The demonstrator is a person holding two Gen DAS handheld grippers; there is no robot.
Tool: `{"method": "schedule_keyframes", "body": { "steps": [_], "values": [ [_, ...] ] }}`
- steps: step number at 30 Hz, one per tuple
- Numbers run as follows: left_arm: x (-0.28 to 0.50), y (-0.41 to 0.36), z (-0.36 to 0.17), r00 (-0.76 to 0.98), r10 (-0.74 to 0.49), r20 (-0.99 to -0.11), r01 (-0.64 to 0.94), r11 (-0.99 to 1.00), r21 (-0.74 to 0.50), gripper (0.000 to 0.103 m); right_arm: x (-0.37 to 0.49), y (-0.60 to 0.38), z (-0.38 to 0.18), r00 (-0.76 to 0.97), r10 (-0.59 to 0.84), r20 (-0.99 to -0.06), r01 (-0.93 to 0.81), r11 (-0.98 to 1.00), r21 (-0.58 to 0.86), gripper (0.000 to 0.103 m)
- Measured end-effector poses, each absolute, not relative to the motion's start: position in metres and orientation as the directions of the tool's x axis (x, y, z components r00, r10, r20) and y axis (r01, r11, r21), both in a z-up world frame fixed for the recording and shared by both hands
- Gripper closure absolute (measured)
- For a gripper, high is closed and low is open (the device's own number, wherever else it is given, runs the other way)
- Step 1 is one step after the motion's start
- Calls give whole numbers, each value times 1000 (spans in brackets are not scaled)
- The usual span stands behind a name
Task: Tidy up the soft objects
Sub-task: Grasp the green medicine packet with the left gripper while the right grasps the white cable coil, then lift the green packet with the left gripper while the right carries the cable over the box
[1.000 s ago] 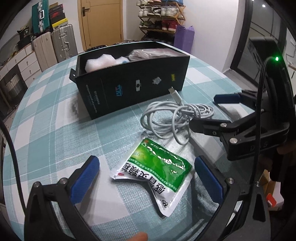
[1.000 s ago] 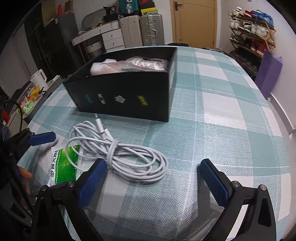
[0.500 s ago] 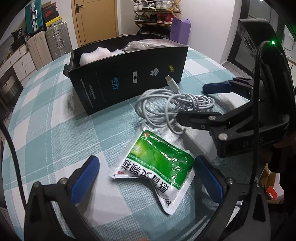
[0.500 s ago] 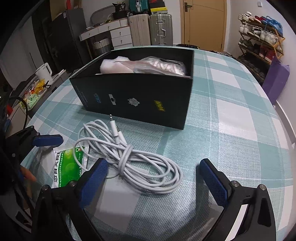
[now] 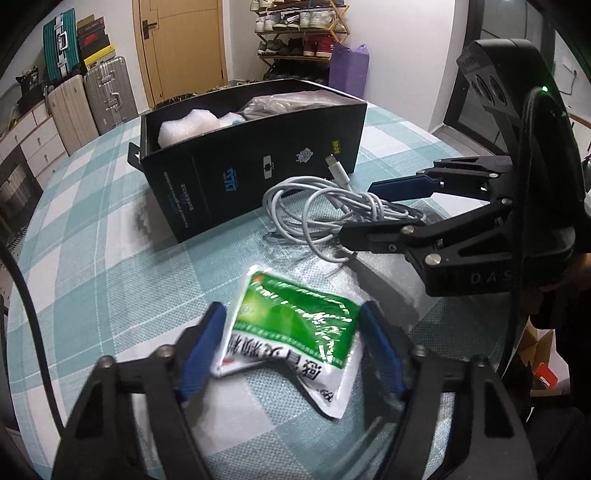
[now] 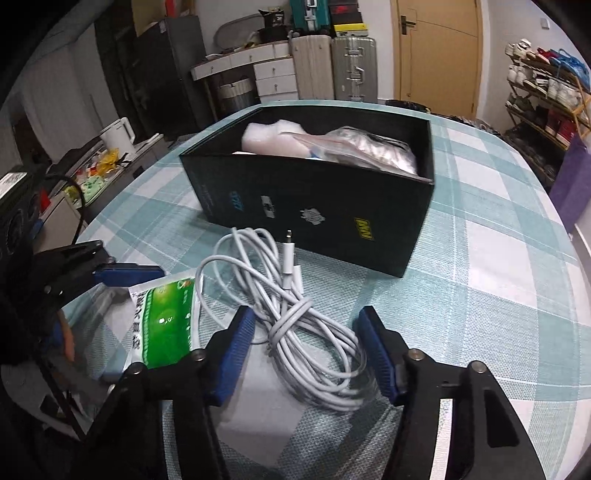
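A green and white soft packet (image 5: 295, 325) lies on the checked tablecloth, between the blue pads of my left gripper (image 5: 291, 347), which touch its two sides. It also shows in the right wrist view (image 6: 162, 325). A coiled white cable (image 6: 295, 325) lies between the pads of my right gripper (image 6: 306, 347), which press against the bundle; it also shows in the left wrist view (image 5: 325, 206). The right gripper (image 5: 384, 206) shows there around the cable. A black open box (image 6: 369, 206) behind holds white foam and a clear bag.
The box (image 5: 258, 155) stands just beyond the cable. The table edge runs close on the right (image 5: 461, 332). Suitcases (image 6: 332, 66), drawers and a shoe rack (image 5: 299, 29) stand in the room behind.
Both grippers have narrowed from wide open. The left has closed in on the packet, the right on the cable coil. Both moved forward toward the box.
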State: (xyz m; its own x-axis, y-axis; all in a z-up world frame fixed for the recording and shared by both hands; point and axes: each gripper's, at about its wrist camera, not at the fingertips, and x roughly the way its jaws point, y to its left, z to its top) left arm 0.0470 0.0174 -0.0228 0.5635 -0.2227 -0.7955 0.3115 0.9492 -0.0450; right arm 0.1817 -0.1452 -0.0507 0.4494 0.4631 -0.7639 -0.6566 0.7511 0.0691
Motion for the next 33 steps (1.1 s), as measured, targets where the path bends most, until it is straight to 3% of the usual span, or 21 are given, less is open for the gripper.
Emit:
{"method": "schedule_keyframes", "body": {
  "steps": [6,18,31,33],
  "values": [
    [47,21,-21,562,-242,-791,318,946,-63,49,179,-146,-50,443,466,-766,-666,743,67,46],
    [48,29,-19,565,-254,-785,299,950,-92,51,175,-146,-50,430,472,-770,-688,724,60,46],
    [44,40,-7,598,-247,-763,249,961,-116,50,162,-145,-48,441,512,-737,-700,710,75,71],
    [42,41,-4,605,-245,-758,246,962,-115,51,159,-145,-47,439,514,-737,-702,708,76,71]
  ]
}}
